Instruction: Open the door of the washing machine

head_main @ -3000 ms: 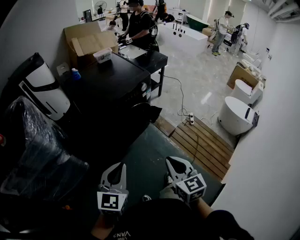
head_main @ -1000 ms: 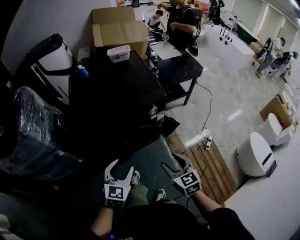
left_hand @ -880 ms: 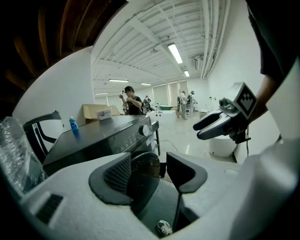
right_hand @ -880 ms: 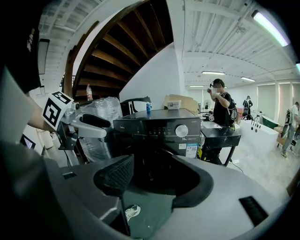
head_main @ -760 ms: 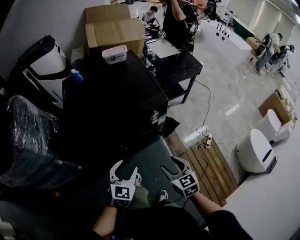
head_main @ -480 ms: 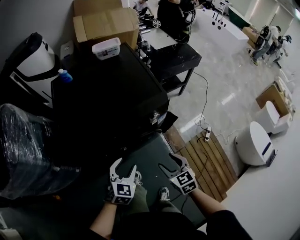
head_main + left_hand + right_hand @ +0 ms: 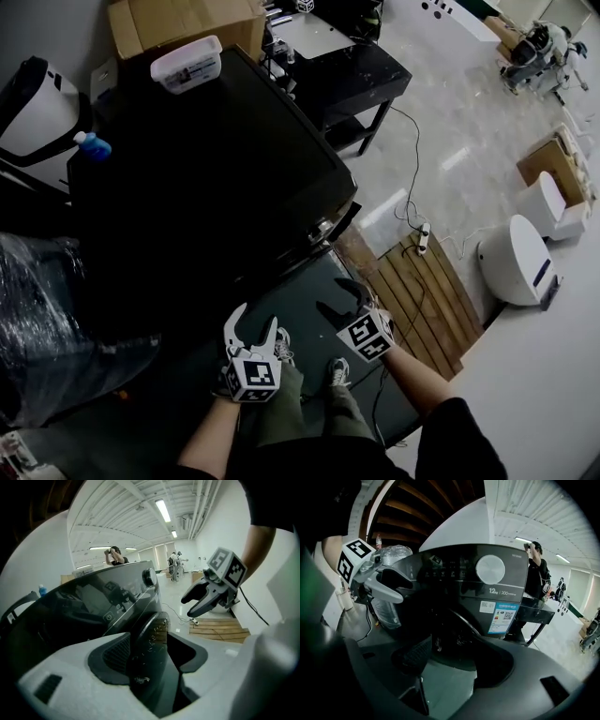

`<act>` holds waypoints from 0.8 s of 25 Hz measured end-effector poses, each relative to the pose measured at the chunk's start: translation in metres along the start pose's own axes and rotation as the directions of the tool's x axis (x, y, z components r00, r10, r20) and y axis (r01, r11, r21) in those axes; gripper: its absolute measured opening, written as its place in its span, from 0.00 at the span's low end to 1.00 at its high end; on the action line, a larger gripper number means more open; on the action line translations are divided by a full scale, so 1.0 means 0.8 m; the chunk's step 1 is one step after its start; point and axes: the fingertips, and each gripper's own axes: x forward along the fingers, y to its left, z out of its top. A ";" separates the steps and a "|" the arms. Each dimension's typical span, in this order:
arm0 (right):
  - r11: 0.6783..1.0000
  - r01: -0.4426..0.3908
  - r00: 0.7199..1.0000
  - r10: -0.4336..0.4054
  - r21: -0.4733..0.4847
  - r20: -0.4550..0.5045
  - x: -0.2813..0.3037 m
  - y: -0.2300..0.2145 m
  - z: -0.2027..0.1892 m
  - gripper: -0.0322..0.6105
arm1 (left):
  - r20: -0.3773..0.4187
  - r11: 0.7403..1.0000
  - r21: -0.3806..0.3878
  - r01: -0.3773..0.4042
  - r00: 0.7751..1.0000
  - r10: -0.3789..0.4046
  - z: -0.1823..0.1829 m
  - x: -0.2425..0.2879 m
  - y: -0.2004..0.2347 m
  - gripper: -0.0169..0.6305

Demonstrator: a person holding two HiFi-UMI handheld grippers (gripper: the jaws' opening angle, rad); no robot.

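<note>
1. Washing machine point(image 7: 206, 178), a black front-loader, is standing right ahead of the person, with its front facing both grippers and a green mat point(image 7: 295, 314) lying on the floor before it.
2. Its round door point(image 7: 457, 630) is sitting low in the front panel, below a silver dial point(image 7: 490, 569), and is looking shut in both gripper views.
3. The left gripper point(image 7: 255, 317) is hovering over the mat, close to the machine's front. Its jaws are standing apart and gripping nothing, with the door showing beyond the gap.
4. The right gripper point(image 7: 336, 295) is hovering just to the right of the left one. Its jaws have just been opening and are now spread wide, with nothing between them.
5. A clear plastic tub point(image 7: 186, 64) is resting on the machine's top near the far edge, and a blue bottle point(image 7: 92, 143) is standing by the far left corner.
6. A wooden slatted platform point(image 7: 427, 295) is lying to the right of the mat, with a power strip point(image 7: 424, 237) at its far end.
</note>
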 end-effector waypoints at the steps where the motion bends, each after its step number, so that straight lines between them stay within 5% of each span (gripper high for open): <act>1: 1.000 0.003 1.000 -0.003 -0.008 -0.006 0.011 -0.010 -0.003 0.47 | 0.000 1.000 0.018 -0.001 1.000 0.001 0.002 0.007 0.001 0.40; 8: 0.981 -0.016 0.995 -0.003 -0.192 -0.099 0.071 -0.056 -0.015 0.49 | -0.046 0.993 0.113 0.033 0.999 -0.028 -0.012 0.041 0.009 0.40; 13: 0.925 -0.111 0.980 0.042 -0.364 -0.193 0.100 -0.071 -0.026 0.50 | -0.100 0.988 0.147 0.056 0.994 -0.041 -0.014 0.051 0.011 0.42; 20: 0.840 -0.246 0.949 0.108 -0.484 -0.295 0.131 -0.073 -0.046 0.47 | -0.146 0.983 0.174 0.063 0.989 -0.038 -0.010 0.069 0.009 0.43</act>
